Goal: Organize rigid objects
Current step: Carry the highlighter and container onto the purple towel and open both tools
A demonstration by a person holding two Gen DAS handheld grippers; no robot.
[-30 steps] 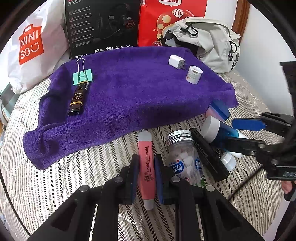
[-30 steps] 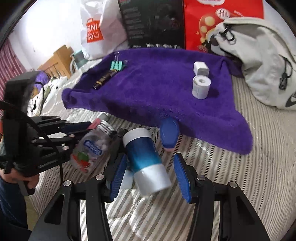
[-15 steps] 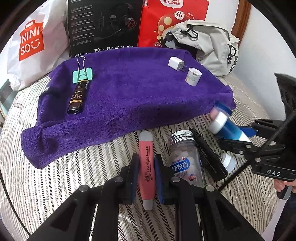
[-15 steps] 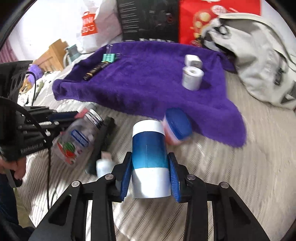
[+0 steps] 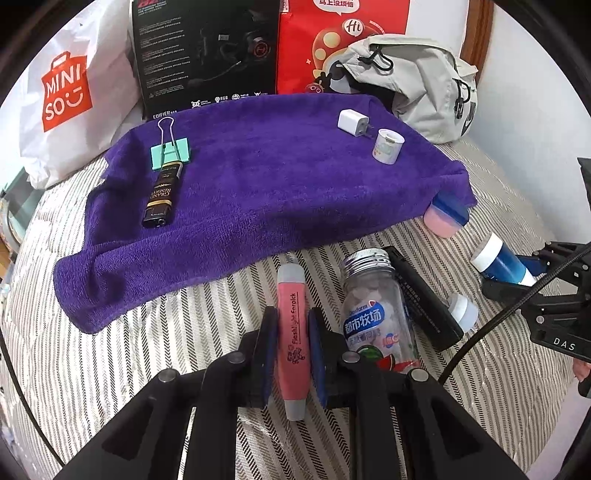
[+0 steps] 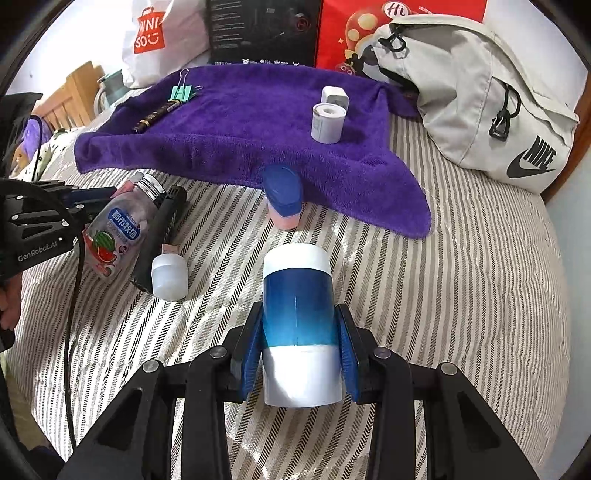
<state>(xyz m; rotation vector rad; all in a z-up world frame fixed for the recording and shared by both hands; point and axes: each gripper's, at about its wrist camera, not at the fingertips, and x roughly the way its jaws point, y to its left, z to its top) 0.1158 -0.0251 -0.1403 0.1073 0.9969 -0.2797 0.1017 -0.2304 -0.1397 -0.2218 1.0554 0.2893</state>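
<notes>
Two grippers, both loaded. My left gripper (image 5: 291, 345) clamps the pink tube (image 5: 293, 332), just in front of the purple towel (image 5: 258, 192); my right gripper (image 6: 300, 345) clamps the blue-and-white cylinder (image 6: 300, 317), further in front of the towel.

A bed (image 6: 461, 280) covered in a grey-and-white striped sheet carries everything. A purple towel (image 5: 258, 192) is spread across its far half, with its near edge folded over onto the sheet. A white Miniso bag (image 5: 70, 107), a black Edifier box (image 5: 207, 55) and a red bag (image 5: 332, 33) are stood along the far edge, and a grey Nike backpack (image 6: 480, 99) is slumped at the far right corner. Directly on the sheet, near the towel's edge, 4 items are laid: a clear candy bottle (image 5: 376, 314), a black bar-shaped object (image 5: 424, 295), a small white jar (image 6: 170, 277) and a pink tub with a blue lid (image 6: 284, 199).
</notes>
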